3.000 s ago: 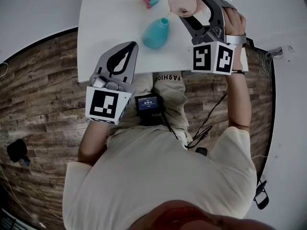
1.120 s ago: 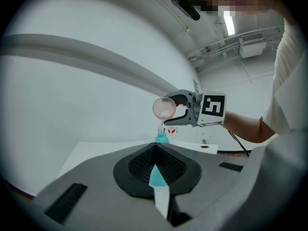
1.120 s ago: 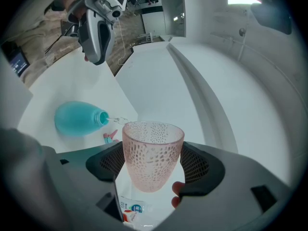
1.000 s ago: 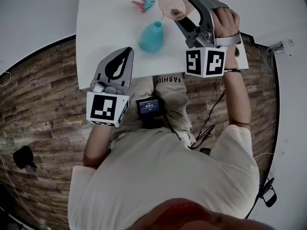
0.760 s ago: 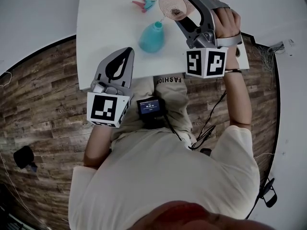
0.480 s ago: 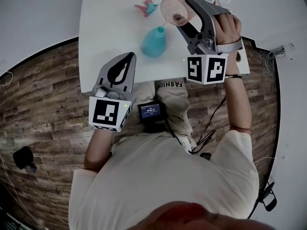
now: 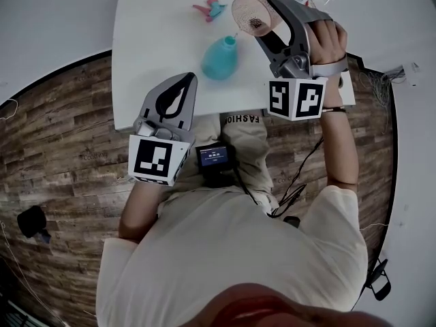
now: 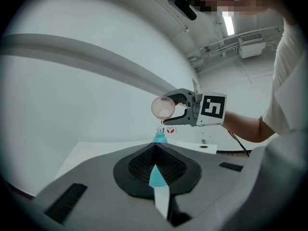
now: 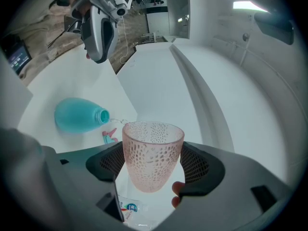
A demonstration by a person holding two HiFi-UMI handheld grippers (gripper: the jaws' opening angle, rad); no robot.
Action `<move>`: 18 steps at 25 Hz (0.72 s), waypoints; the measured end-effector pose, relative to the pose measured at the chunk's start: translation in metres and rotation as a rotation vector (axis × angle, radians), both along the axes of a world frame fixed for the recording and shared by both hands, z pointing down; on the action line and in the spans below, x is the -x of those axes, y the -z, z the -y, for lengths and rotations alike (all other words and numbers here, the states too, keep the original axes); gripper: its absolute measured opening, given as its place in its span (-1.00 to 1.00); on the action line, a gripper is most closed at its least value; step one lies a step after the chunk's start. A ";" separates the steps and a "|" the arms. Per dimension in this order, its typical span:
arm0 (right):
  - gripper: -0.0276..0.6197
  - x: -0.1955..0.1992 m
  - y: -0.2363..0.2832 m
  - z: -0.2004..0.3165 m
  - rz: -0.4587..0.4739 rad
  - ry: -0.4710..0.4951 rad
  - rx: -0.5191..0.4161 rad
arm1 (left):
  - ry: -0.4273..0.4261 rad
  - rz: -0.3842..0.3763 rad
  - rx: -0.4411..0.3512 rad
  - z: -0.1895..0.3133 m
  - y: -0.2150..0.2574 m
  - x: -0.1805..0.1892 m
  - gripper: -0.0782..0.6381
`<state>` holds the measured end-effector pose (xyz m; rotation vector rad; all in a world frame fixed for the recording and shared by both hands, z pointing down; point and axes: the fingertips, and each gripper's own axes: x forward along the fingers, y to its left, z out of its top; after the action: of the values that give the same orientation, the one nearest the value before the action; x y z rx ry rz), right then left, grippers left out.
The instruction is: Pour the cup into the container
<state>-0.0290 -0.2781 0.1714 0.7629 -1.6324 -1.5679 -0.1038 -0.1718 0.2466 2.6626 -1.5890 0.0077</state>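
White tabletop lay ahead of both our tools, with plank flooring showing below its near edge. Our left gripper hung over that edge with its jaws pressed together on nothing, their tips aimed at the teal container, which stood upright well beyond them. Past the container lay a small pink and teal sprayer head. Our right gripper pinched the pink dimpled cup between its pads, one on each side of the wall, and we held it tipped above and just right of the container's open neck. A thin trickle ran from the cup's lip towards that neck.
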 end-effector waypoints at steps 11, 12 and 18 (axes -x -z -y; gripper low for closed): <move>0.20 0.006 -0.007 -0.004 -0.036 0.012 -0.035 | 0.009 0.000 0.010 -0.002 -0.012 0.005 -0.75; 0.20 0.007 -0.007 -0.004 -0.040 0.011 -0.040 | 0.008 -0.001 0.008 -0.003 -0.011 0.005 -0.75; 0.20 0.006 -0.006 -0.002 -0.059 -0.004 -0.050 | 0.001 0.004 0.006 0.000 -0.009 0.005 -0.75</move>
<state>-0.0353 -0.2758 0.1779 0.7385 -1.5538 -1.6183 -0.1090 -0.1714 0.2554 2.6596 -1.5885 0.0176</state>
